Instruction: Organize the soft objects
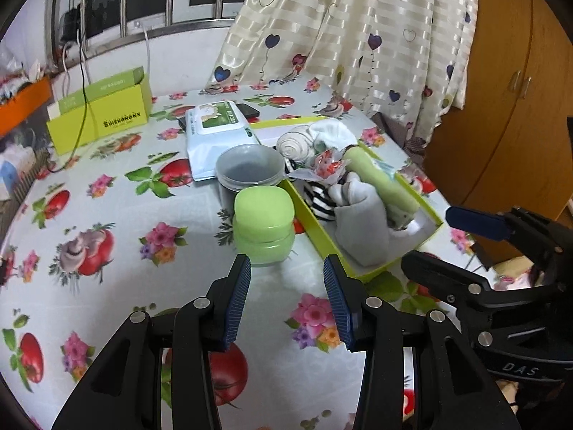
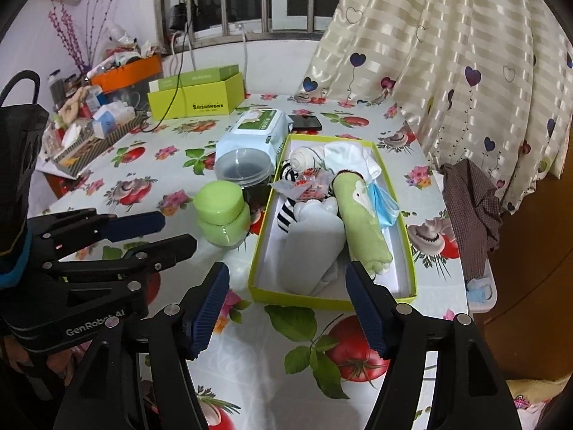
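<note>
In the left wrist view, the left gripper (image 1: 286, 301) is hovering over the flowered tablecloth (image 1: 118, 236) with its jaws spread wide and nothing between them, just short of a green lidded jar (image 1: 263, 227). Behind the jar a clear empty cup (image 1: 250, 172) is standing, and behind that a pack of wet wipes (image 1: 216, 132) is lying flat. To the right, a shallow yellow-green box (image 1: 322, 236) is sitting on the cloth, holding the soft things: a rolled green towel (image 1: 381, 179), a grey folded cloth (image 1: 361, 229), a black-and-white striped sock (image 1: 320, 199) and a rolled white sock (image 1: 293, 145), all packed touching one another. The right gripper (image 1: 447, 240) is showing at the right edge, beside the box's near corner, its jaws apart. A lime carton (image 1: 98, 114) is resting far back on the left. In the right wrist view, the right gripper (image 2: 286, 308) is hanging just in front of the box's (image 2: 297, 295) near wall, jaws wide and gripping nothing. Inside the box the green towel (image 2: 360, 222) is lying lengthwise along the right, the grey cloth (image 2: 311, 243) beside it on the left, the striped sock (image 2: 288, 213) against the left wall, and a blue face mask (image 2: 385, 206) is draping over the right rim. The left gripper (image 2: 175, 231) is reaching in from the left, open, near the green jar (image 2: 222, 211). A dark phone (image 2: 306, 122) is lying beyond the box.
</note>
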### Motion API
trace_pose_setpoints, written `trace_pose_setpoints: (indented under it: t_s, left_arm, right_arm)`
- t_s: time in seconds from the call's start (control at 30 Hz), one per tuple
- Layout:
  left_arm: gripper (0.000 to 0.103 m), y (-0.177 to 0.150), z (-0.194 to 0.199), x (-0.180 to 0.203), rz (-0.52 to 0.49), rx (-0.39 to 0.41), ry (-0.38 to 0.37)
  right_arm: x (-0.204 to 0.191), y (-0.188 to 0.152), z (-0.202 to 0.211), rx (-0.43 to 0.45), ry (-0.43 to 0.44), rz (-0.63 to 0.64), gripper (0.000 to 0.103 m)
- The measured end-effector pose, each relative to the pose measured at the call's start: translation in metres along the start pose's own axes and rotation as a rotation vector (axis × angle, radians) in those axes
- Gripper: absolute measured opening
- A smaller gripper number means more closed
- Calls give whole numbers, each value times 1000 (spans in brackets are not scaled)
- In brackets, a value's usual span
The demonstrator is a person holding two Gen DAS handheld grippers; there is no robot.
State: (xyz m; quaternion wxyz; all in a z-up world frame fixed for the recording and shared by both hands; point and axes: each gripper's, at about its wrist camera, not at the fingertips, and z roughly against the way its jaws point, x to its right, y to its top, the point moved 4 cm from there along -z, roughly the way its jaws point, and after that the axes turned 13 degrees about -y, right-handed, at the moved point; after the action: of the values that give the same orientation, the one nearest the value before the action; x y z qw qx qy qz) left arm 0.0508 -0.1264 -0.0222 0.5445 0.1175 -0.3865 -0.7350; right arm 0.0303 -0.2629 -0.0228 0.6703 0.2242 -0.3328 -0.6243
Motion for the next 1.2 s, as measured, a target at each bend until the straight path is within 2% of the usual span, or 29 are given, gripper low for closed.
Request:
trace_pose_setpoints:
  t_s: [0.1,0.37,1.2]
  left_arm:
    - [44,-2,-3,0,12,-4,-18]
    - [44,-4,-10,1,-7,-7,23]
    - [44,-4,-14,1,-11,-17,22]
  right_arm:
    - [0,-3,-3,-5,-1,-3,68]
    - [3,-10,-10,-19,5,-13,68]
    - [-1,-9,-14,-25,12,-7,68]
